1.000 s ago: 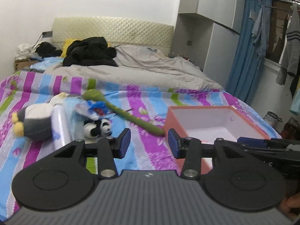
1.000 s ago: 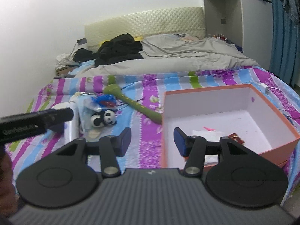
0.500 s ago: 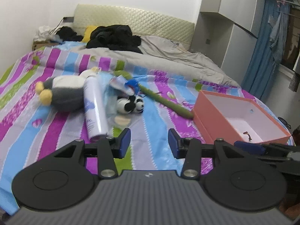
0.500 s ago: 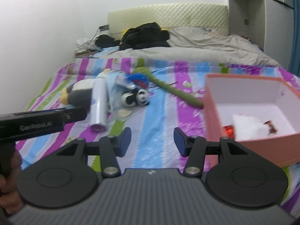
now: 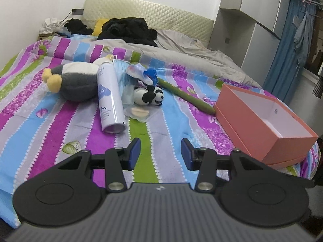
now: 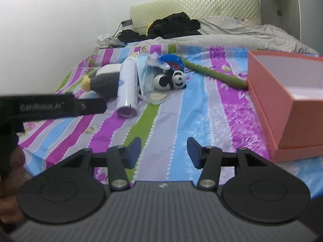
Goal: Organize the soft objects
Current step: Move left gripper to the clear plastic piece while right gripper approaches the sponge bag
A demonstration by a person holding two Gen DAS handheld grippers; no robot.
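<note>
On the striped bedspread lies a pile of things: a grey and white penguin plush (image 5: 76, 82) (image 6: 105, 79), a small panda plush (image 5: 148, 96) (image 6: 171, 79), a long green plush stem (image 5: 185, 95) (image 6: 216, 73) and a crumpled blue and white bag (image 5: 141, 73) (image 6: 161, 60). An open salmon box (image 5: 262, 121) (image 6: 282, 100) stands to the right. My left gripper (image 5: 160, 153) hovers open above the bedspread, well short of the pile. My right gripper (image 6: 163, 151) is open too, empty, with the box at its right.
A white spray can (image 5: 110, 98) (image 6: 127, 88) lies beside the penguin. Black clothes (image 5: 127, 30) and a grey duvet (image 5: 191, 50) cover the far half of the bed. The left gripper's body (image 6: 50, 106) crosses the right wrist view at the left. A wardrobe (image 5: 252, 30) stands at the right.
Both grippers have come down and moved leftward over the bed, so the toys look larger and nearer and the box has slid to the right. Neither pair of jaws has changed.
</note>
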